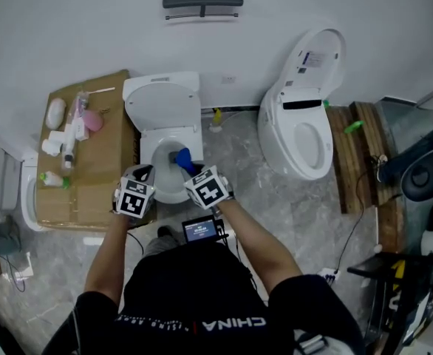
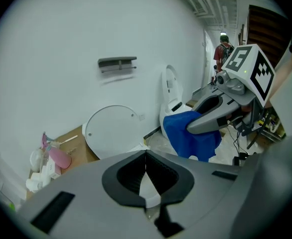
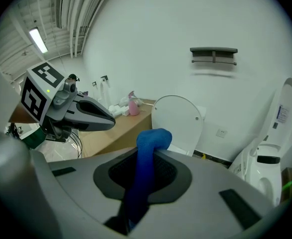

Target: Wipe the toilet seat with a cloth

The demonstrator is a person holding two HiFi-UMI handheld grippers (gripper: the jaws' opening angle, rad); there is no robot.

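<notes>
Person stands over the toilet (image 1: 171, 195) at ctr of the head view, lid (image 1: 162, 102) up against the wall (image 1: 275, 21). Right tongs (image 1: 186, 166) are clamped on a blue cloth (image 1: 181, 156). In the right gripper view the cloth runs up btw the jaws as a tight roll and flops over the tip in a rounded wad. In the left gripper view, mid-right of frame, the rest hangs below the jaws in a loose bunch. So the cloth's long axis follows the tongs, pointing up-frame toward the wall, free end drooping.

Left tongs (image 1: 144, 173) sit at the left edge of the bowl (image 1: 165, 170), jaws fully together, nothing in them.

What the coming move turns on, I reckon: the cloth hangs over the bowl opening, a bit right of ctr, w/ the toilet seat (image 1: 169, 136) ringing it. The nearest stretch looks like the right rim, just beside the wad. Can't tell if the cloth touches porcelain yet. The seat's long axis runs top to bottom of frame, wall to person, so strokes would prob. follow that line. Right hand is nearer and the only one w/ the cloth; left is spare.

Cardboard box (image 1: 106, 168) w/ bottles (image 1: 91, 120) at left of frame and a second toilet (image 1: 305, 124) at upper right, neither involved.
</notes>
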